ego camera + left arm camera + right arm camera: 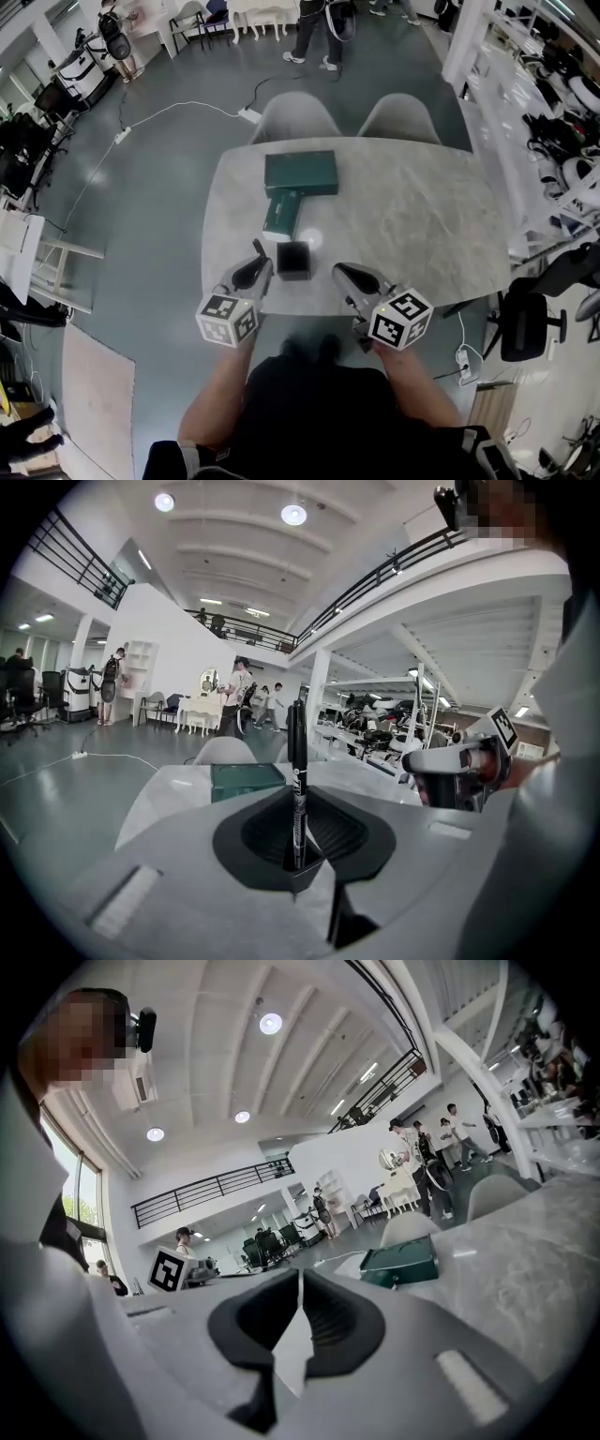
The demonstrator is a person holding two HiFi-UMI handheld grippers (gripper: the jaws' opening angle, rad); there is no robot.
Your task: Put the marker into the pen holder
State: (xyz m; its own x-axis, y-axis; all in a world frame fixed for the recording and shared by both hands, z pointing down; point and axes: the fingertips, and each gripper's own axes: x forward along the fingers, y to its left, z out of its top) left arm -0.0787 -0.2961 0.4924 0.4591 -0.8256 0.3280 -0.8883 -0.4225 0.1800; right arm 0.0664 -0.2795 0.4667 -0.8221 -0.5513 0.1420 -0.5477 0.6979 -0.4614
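A black marker (296,780) stands upright between the jaws of my left gripper (298,857), which is shut on its lower end. In the head view the left gripper (262,263) sits just left of the black square pen holder (293,261) near the table's front edge, with the marker (257,247) poking up from it. My right gripper (341,274) is just right of the holder. In its own view the right gripper (298,1288) has its jaws shut together with nothing between them.
A dark green box (300,173) lies at the middle of the grey marble table (422,216), and a smaller green box (282,213) lies between it and the holder. Two grey chairs (347,117) stand at the far side. People walk in the background.
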